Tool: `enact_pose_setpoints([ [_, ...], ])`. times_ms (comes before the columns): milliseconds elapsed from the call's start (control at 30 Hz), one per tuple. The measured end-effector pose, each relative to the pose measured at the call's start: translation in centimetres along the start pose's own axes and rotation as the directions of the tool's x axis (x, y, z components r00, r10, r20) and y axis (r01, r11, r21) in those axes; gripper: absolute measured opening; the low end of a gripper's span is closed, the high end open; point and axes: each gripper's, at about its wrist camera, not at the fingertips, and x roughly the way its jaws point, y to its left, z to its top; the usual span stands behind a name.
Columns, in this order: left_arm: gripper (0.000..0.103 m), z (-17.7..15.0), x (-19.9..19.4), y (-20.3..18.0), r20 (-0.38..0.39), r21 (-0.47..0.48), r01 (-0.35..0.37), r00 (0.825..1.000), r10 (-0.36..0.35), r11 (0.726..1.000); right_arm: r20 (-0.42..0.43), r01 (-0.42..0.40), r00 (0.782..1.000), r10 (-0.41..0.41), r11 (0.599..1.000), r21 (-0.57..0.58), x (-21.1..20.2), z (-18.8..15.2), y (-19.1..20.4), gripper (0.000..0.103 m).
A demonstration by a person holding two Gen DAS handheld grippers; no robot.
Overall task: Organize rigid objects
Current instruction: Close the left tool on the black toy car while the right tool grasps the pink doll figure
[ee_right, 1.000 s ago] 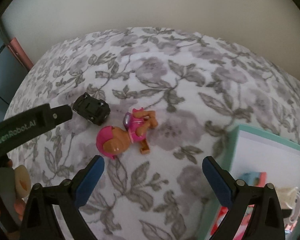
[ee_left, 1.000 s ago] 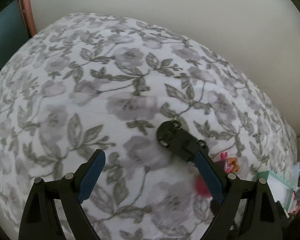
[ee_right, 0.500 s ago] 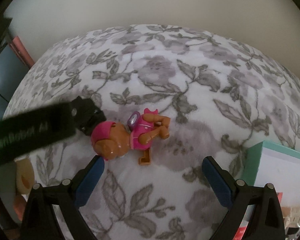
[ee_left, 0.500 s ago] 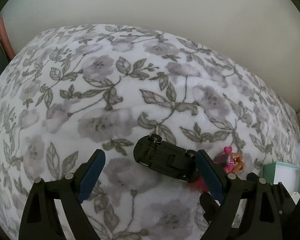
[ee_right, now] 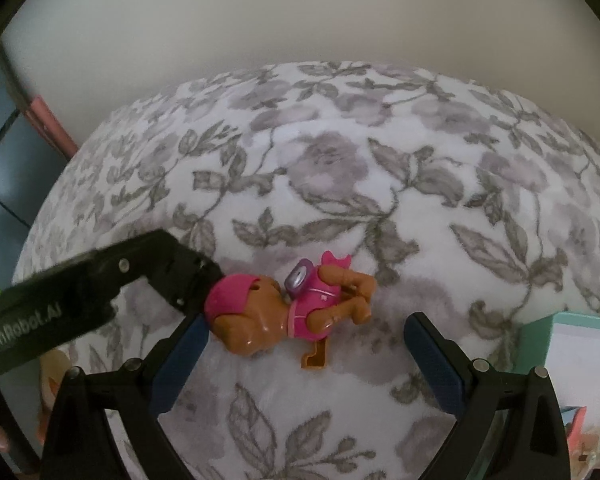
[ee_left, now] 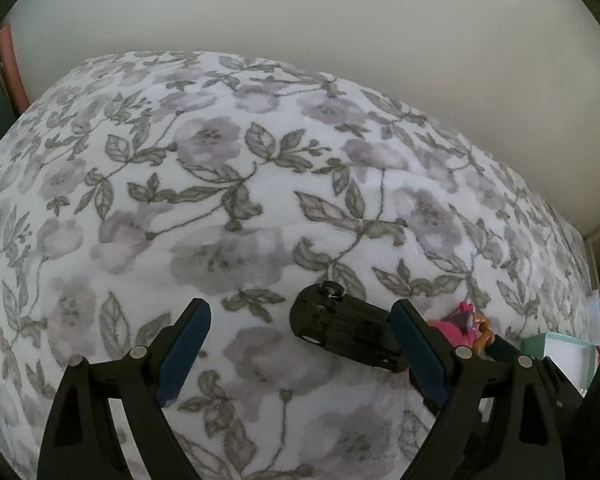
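A bed [ee_left: 228, 184] under a grey-flowered white cover meets a plain pale wall [ee_left: 340, 20] — both tongs, left [ee_left: 300, 344] and right [ee_right: 304, 344], gape unladen; black toy car [ee_left: 340, 328] and pink pup figure [ee_right: 284, 312] lie on the cover, mint box [ee_right: 540, 328] near its right edge

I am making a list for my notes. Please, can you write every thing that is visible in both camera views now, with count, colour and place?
toy car: 1, black, lying with its underside and wheels showing on the blanket, between the left tool's fingers, close to the right finger
dog figure: 1, brown with pink hat and vest, lying on its side between the right tool's fingers
blanket: 1, white with grey flowers, under everything
box: 1, teal rim, white inside, at the right edge
wall: 1, off-white, behind
left tool: 1, black with blue pads, open
right tool: 1, black with blue pads, open
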Motion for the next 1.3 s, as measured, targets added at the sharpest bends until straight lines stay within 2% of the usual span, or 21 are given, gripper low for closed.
enact_pose_setpoints([
  [300,0.092,-0.2,0.5,-1.2,-0.006,0.033,0.036,0.999,-0.036,0.999,0.019,0.004,1.000,-0.005,1.000,0.022,-0.5,0.2,-0.8,0.078],
  [467,0.092,-0.3,0.8,-2.1,-0.011,0.069,0.045,0.999,-0.044,0.997,0.026,0.033,0.999,-0.033,0.999,0.014,-1.0,0.1,-1.4,0.078],
  [567,0.092,-0.3,1.2,-2.6,-0.013,0.090,0.038,0.999,-0.037,0.995,0.033,0.076,0.997,-0.076,0.997,-0.002,-1.4,-0.1,-1.7,0.078],
  [667,0.092,-0.5,1.7,-2.9,-0.022,0.112,0.034,0.999,-0.032,0.993,0.023,0.050,0.998,-0.051,0.998,0.039,-1.4,-0.2,-2.7,0.078],
  [967,0.091,-0.8,1.8,-2.7,-0.022,0.129,0.043,0.999,-0.040,0.991,0.023,0.063,0.998,-0.064,0.998,0.015,-1.5,-0.4,-2.7,0.078],
  [1033,0.088,-0.8,1.9,-2.7,-0.028,0.129,0.051,0.998,-0.048,0.990,0.020,0.065,0.998,-0.065,0.998,0.012,-1.6,-0.4,-2.7,0.078],
  [1100,0.077,-0.9,2.0,-2.8,-0.034,0.135,0.053,0.998,-0.049,0.989,0.018,0.070,0.997,-0.070,0.998,0.005,-1.6,-0.5,-2.6,0.078],
  [1300,0.077,-0.9,1.9,-2.8,-0.039,0.127,0.059,0.998,-0.054,0.990,0.016,0.084,0.996,-0.084,0.996,0.000,-1.7,-0.7,-2.7,0.077],
])
